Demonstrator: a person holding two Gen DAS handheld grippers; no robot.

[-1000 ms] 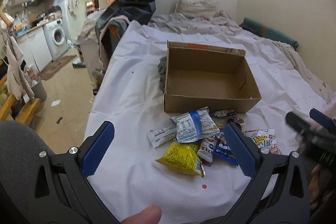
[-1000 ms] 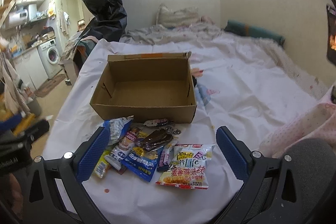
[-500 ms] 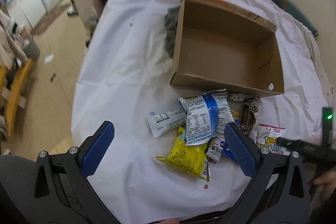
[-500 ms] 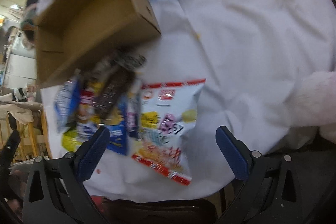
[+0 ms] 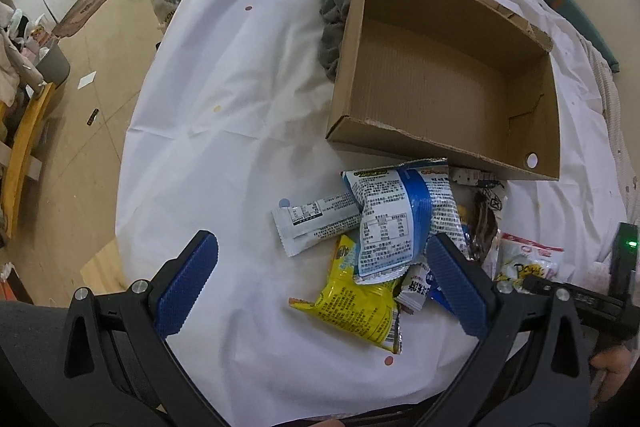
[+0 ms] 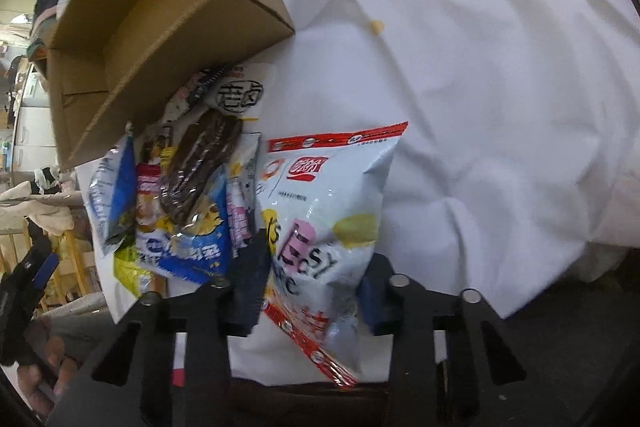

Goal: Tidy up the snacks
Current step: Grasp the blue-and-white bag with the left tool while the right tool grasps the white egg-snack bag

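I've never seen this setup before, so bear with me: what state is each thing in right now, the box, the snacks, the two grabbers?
Cardboard box: open, empty.
Snack pile: heaped on the sheet outside the box.
White chip bag: between the right gripper's closing jaws.
Right gripper: closing.
Left gripper: open, holding nothing.

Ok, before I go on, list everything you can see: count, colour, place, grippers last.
cardboard box: one, brown, empty, beyond the snacks.
white-and-red chip bag: one, right end of pile, between the right gripper's jaws.
blue-and-white packet: one, mid pile.
yellow packet: one, near edge.
white bar wrapper: one, left of pile.
dark brown packet: one, atop pile.
grey cloth: one, left of box.
white sheet: one, under everything.
left gripper: blue pads, open, above pile.
right gripper: closing on chip bag.
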